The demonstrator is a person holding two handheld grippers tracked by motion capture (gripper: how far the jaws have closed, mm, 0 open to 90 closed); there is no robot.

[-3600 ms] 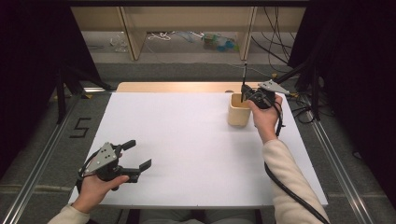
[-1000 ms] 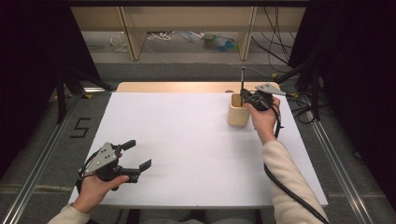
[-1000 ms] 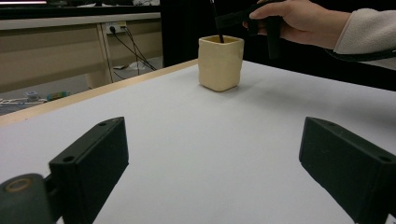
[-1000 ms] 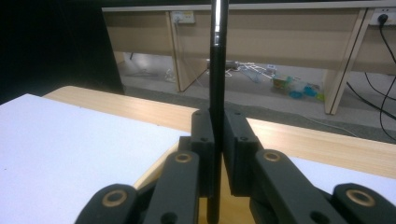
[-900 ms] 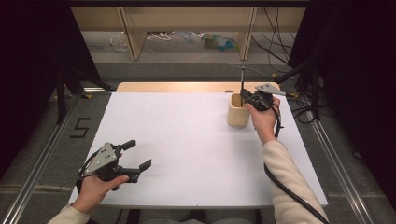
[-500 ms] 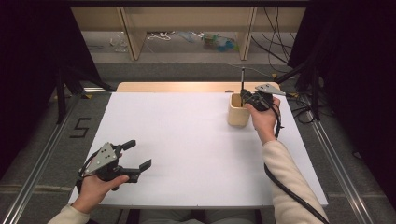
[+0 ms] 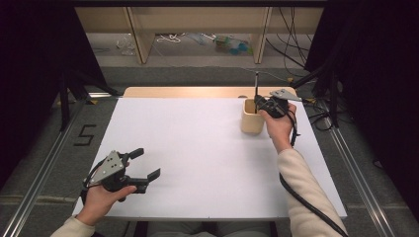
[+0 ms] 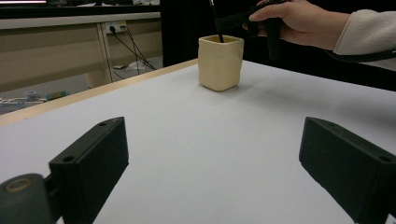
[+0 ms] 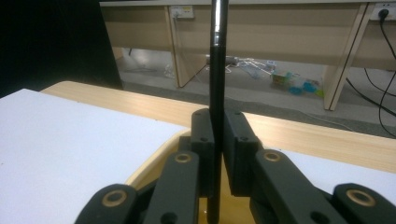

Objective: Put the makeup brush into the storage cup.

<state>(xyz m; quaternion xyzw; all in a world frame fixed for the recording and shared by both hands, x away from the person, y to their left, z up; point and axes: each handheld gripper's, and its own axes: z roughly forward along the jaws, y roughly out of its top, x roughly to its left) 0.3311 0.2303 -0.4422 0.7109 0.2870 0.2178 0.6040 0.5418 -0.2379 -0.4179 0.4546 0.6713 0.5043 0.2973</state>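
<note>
Cream long sleeves, left gripper (image 7: 143,164) black with a grey three-cornered plate, right gripper (image 7: 259,102) black with brass-coloured pivot screws, grey plate, black trailing cable, flat block-shaped jaws

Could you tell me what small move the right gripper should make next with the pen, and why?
Probably open the right gripper: its jaws clamp the upright black pen, whose lower end already sits inside the cream cup, so letting go should leave it standing there.
</note>
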